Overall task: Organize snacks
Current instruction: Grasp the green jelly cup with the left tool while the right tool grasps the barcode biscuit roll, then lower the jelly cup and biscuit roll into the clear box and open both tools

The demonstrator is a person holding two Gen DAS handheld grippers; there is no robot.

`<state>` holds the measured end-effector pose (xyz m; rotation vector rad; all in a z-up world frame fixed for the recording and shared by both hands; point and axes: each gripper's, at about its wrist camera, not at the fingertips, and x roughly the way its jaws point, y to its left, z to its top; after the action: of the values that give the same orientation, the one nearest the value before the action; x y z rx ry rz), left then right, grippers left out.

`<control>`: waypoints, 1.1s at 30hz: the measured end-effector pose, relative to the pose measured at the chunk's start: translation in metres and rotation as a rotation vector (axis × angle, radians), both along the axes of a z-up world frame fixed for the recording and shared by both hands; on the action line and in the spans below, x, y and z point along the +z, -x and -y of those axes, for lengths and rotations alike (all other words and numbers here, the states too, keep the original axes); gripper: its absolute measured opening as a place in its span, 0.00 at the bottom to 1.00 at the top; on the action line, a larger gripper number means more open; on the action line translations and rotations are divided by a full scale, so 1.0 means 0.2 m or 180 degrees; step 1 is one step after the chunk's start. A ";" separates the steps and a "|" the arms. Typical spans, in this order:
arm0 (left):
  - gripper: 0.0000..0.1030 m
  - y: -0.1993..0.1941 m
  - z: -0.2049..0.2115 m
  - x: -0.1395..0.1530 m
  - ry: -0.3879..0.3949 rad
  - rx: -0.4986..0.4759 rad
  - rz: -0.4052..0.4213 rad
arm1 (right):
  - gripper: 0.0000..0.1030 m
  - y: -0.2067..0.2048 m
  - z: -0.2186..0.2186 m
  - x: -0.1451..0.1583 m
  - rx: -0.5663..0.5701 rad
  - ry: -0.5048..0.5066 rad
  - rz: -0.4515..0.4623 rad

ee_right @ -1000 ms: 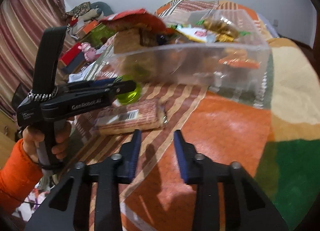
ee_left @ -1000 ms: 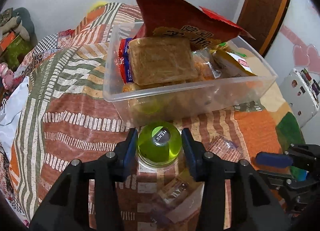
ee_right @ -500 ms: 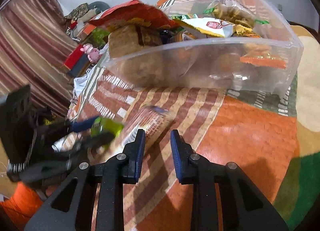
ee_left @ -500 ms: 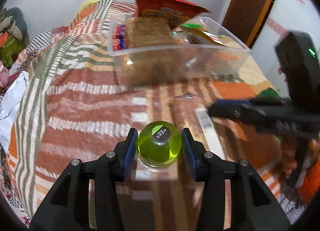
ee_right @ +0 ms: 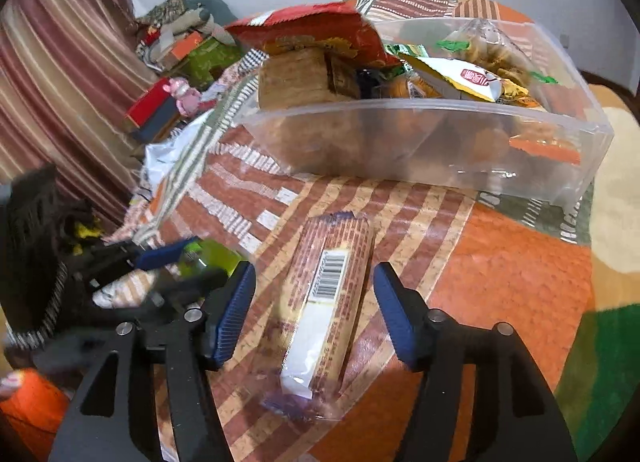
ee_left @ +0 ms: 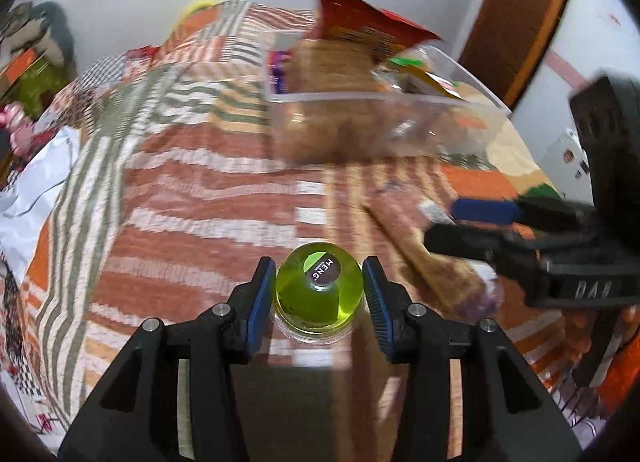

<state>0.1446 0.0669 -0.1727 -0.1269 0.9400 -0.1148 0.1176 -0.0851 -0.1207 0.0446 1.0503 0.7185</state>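
My left gripper (ee_left: 319, 294) is shut on a green jelly cup (ee_left: 318, 294) and holds it above the bedspread. My right gripper (ee_right: 314, 302) is open, its fingers on either side of a long biscuit packet (ee_right: 328, 302) that lies on the bedspread. The packet also shows in the left wrist view (ee_left: 424, 254). The clear plastic bin (ee_right: 440, 150) full of snacks stands beyond, with a red chip bag (ee_right: 316, 28) and a brown wafer pack (ee_right: 294, 78) on top. The bin also shows in the left wrist view (ee_left: 380, 130).
A striped patchwork bedspread (ee_left: 180, 190) covers the bed. Boxes and toys (ee_right: 172, 74) lie by a striped curtain (ee_right: 60, 82) at the left. A wooden door (ee_left: 524, 6) stands at the far right.
My right gripper has opened and moved over the biscuit packet, now straddling it. My left gripper has drawn back from the bin, still holding the jelly cup.
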 end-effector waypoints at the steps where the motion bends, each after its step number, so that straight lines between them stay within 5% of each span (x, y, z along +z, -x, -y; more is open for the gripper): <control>1: 0.43 0.00 -0.03 0.01 0.0004 0.0054 0.0012 | 0.57 0.01 -0.01 -0.01 0.0020 0.0040 0.0009; 10: 0.43 0.02 -0.09 0.06 -0.0012 0.0168 0.0140 | 0.56 0.04 -0.14 -0.07 0.0194 0.0483 0.0237; 13: 0.43 0.02 -0.08 0.09 -0.0032 0.0145 0.0194 | 0.42 0.05 -0.12 -0.07 0.0165 0.0606 0.0401; 22: 0.43 -0.03 0.04 0.20 -0.0020 0.0016 0.0382 | 0.41 0.05 0.12 0.01 -0.0092 0.0301 0.0387; 33: 0.43 -0.16 0.22 0.41 0.0093 -0.0173 0.0687 | 0.41 0.00 0.36 0.24 -0.0503 -0.0002 0.0703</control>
<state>0.1756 0.0234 -0.0916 -0.1134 0.7266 -0.1886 0.1179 -0.1563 -0.0723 0.0472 0.8252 0.5664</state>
